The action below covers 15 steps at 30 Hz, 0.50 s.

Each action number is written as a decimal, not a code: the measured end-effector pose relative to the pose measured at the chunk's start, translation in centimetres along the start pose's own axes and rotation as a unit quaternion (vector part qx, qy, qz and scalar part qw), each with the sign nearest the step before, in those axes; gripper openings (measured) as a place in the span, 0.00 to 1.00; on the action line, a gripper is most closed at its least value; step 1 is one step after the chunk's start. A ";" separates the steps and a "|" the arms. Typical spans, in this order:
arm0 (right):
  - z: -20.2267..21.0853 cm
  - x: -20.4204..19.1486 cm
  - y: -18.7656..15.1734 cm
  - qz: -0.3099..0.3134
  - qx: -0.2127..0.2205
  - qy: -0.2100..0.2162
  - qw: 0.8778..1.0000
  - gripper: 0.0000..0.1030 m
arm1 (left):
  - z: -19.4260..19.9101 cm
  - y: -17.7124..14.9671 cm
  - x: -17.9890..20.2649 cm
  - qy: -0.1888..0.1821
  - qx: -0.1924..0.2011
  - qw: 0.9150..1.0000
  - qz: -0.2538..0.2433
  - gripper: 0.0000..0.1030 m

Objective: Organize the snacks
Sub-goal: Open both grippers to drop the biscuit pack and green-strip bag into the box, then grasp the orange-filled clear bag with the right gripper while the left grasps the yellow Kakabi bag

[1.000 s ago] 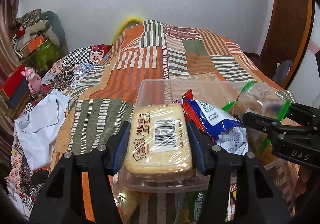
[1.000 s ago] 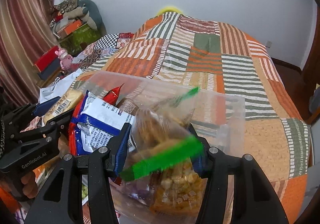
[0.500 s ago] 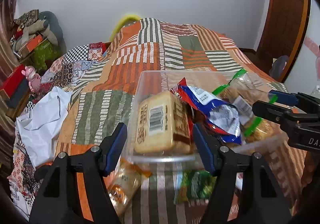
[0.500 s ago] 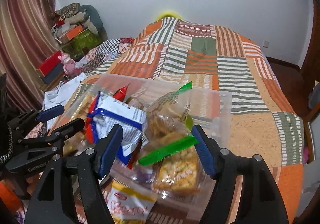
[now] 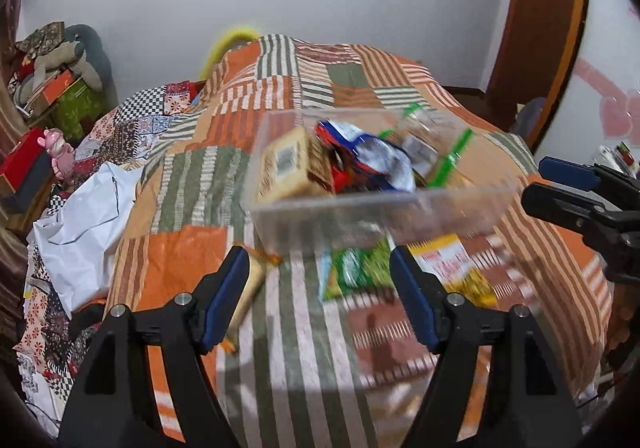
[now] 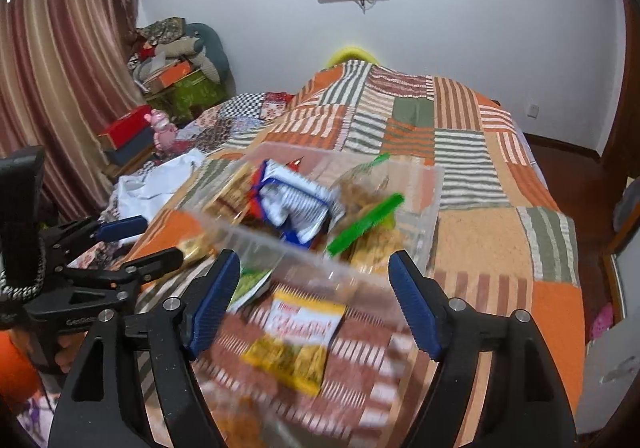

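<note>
Left wrist view: the left gripper [image 5: 318, 294] stands with its jaws spread wide and nothing between them, above the striped bedspread [image 5: 280, 348]. The landmark is the clear plastic bin [image 5: 372, 219], resting on the bedspread ahead of the jaws. Inside the bin sit a tan bread pack [image 5: 286, 167] at its left end, a blue-and-white packet [image 5: 380, 157] in the middle, and a clear bag with a green clip [image 5: 450, 159] at its right end. Loose on the bedspread, just short of the bin's near wall, lie a green packet [image 5: 356, 268], a yellow packet [image 5: 456, 268] to its right, and a pale wrapped snack [image 5: 248, 288] at the bin's near left corner, partly hidden by the left finger.

Right wrist view: the right gripper [image 6: 314, 300] is likewise spread and empty, with the yellow packet [image 6: 298, 336] lying between the jaws' lines, near side of the bin [image 6: 434, 191].

Assessment: the remaining step appears to be collecting the loose packets. Recommended: each claw takes the packet nearest it, descends square to the packet, pinches across the short edge, lifts clear of the bin wall before moving over it, and releases low. Foreground blur is noted; packet edges cannot be read precisely.
</note>
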State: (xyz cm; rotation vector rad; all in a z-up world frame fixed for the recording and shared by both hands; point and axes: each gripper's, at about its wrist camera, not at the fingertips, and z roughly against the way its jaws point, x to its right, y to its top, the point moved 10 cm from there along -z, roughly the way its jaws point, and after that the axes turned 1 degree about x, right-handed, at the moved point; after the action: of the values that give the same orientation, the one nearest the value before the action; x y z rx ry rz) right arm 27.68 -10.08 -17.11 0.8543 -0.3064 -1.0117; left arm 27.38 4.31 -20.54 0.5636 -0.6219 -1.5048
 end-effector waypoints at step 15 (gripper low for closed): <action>1.6 -2.0 -10.0 -0.027 -0.069 0.054 0.996 0.37 | 0.2 -8.7 2.8 -0.016 -0.054 0.998 -0.010 0.71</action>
State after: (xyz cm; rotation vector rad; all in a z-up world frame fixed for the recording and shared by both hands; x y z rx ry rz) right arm 19.56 -11.61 -23.23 0.7913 -0.1209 -1.0213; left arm 20.86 1.56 -26.29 0.4650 -0.5570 -1.5592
